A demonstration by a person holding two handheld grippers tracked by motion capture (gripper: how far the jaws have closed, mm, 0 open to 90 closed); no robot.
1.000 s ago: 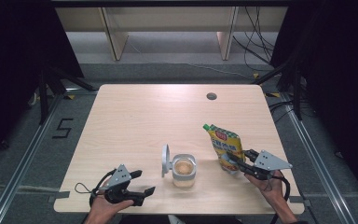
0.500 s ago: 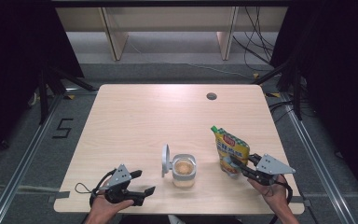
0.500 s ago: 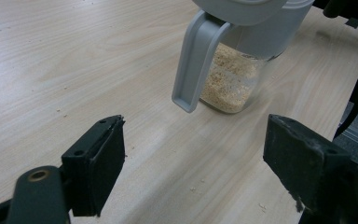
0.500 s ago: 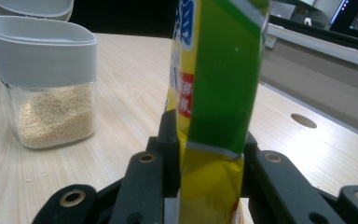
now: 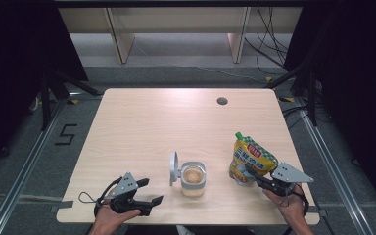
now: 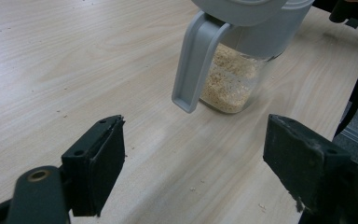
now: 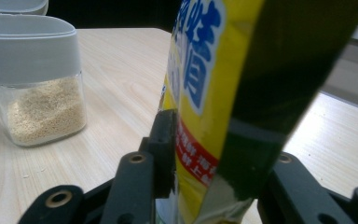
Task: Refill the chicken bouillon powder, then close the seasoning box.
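**Pouch upright between the right jaws, left gripper idle and wide**

High view: the right gripper (image 5: 252, 177) sits at the near right of the table (image 5: 142, 122), held in a hand that comes in from the bottom edge. Its jaws reach to the foot of a yellow-and-green spouted pouch (image 5: 251, 159), which stands upright on the wood with its green cap at the top, tilted a little to the left. Just left of the pouch stands a clear container (image 5: 193, 178) with pale grains inside, its grey lid (image 5: 174, 168) flipped up on the left side. The left gripper (image 5: 149, 192) lies at the near left corner in the other hand, jaws spread and pointing right toward the container, well apart from it.

Left gripper view: the two black jaws stand wide, with only bare tabletop between them. Ahead is the container (image 6: 230, 77), and its grey lid (image 6: 196, 60) hangs down in front of it. Nothing touches either jaw.

Right gripper view: the pouch (image 7: 223, 93) rises directly between the jaws. The jaws have just been opening; the left one lies at the pouch's printed face, while the right one sits behind the dark side of the pouch, where contact is unclear. The grip looks loosened rather than clamped. The container (image 7: 37, 84) stands off to the left on the table.
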